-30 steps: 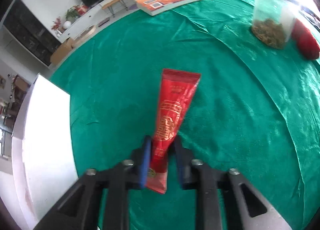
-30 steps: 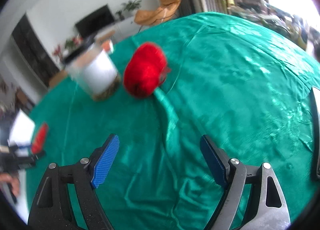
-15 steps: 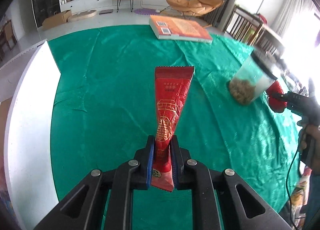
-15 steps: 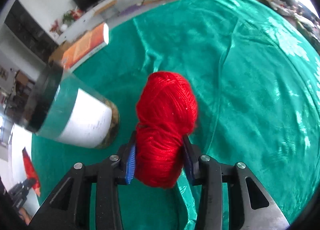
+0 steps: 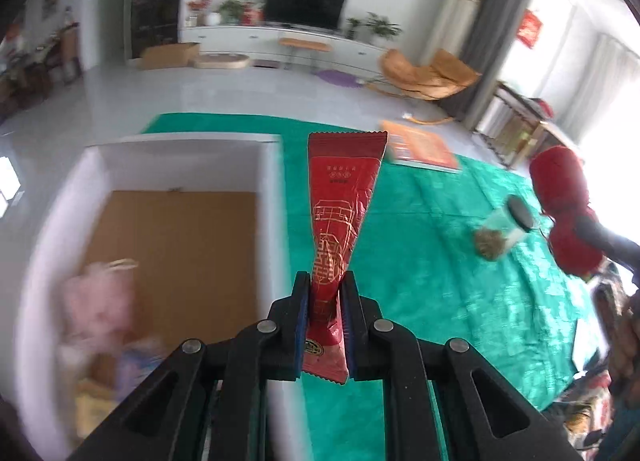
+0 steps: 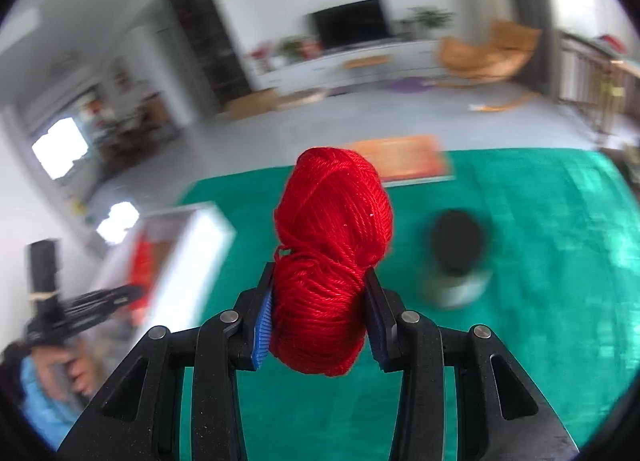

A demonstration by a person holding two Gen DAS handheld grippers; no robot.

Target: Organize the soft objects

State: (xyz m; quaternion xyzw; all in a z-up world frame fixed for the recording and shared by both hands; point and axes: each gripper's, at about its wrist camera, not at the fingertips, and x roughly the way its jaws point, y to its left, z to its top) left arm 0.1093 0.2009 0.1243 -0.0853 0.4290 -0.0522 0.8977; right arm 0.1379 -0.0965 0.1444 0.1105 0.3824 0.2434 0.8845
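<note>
My left gripper is shut on a long red foil packet and holds it up in the air beside the right wall of a white open box. The box has a brown floor and holds a pink fluffy thing and other blurred soft items. My right gripper is shut on a ball of red yarn, lifted above the green tablecloth. The yarn also shows in the left wrist view at the far right. The box shows in the right wrist view at the left.
A clear jar with a black lid lies on the cloth; it shows blurred in the right wrist view. An orange book lies at the table's far edge. A living room lies beyond.
Both grippers rose off the table with their loads. The left one swung left to the white box. The right one lifted the yarn away from the jar and turned toward the box.
</note>
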